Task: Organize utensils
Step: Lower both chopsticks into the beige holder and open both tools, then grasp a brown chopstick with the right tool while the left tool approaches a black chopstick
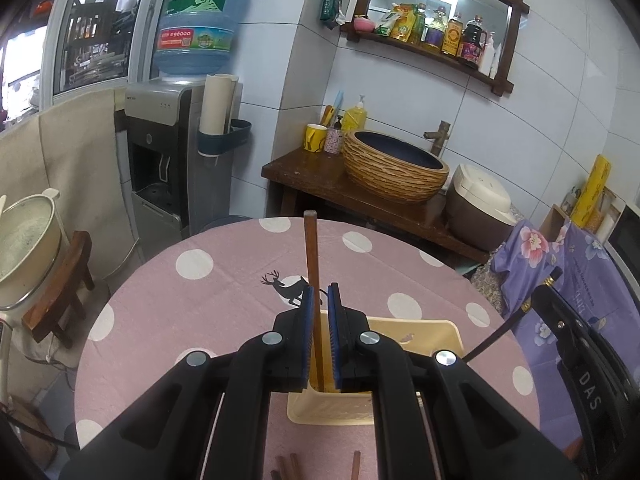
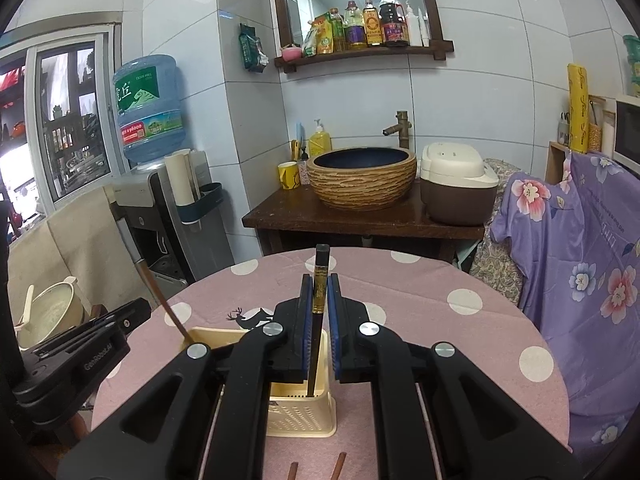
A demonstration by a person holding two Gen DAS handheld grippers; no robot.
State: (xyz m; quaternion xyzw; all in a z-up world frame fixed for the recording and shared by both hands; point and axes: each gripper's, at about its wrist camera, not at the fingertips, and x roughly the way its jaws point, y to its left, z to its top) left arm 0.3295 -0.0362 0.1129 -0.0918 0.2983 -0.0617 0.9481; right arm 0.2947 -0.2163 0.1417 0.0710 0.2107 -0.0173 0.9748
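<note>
While each tool has a chopstick lowered into the holder, the left gripper (image 1: 319, 300) has its blue pads drawn close about the brown chopstick (image 1: 311, 256). A thin gap seems to show on either side of the stick, so the hold looks loose or just letting go. The stick stands nearly upright, and its lower end runs down into the cream utensil holder (image 1: 424, 332) directly beneath the jaws. The right gripper (image 2: 319, 292) has its pads close against the dark chopstick (image 2: 320, 280), which has a gold band near the top. That stick's tip already sits inside the same holder (image 2: 304, 404), seen here as a perforated basket. The holder stands on the pink dotted tablecloth (image 1: 168, 312) of the round table. More brown chopsticks (image 1: 290, 468) lie on the cloth at the near edge, not yet gathered.

To my eye the step in hand is the release of both sticks into the basket. To do it well, keep each stick close to vertical and its tip well below the rim before the pads part. Open only a little, so neither stick is flicked sideways. Then lift straight up along the stick, not across it, so the light plastic holder is not nudged or tipped.
</note>
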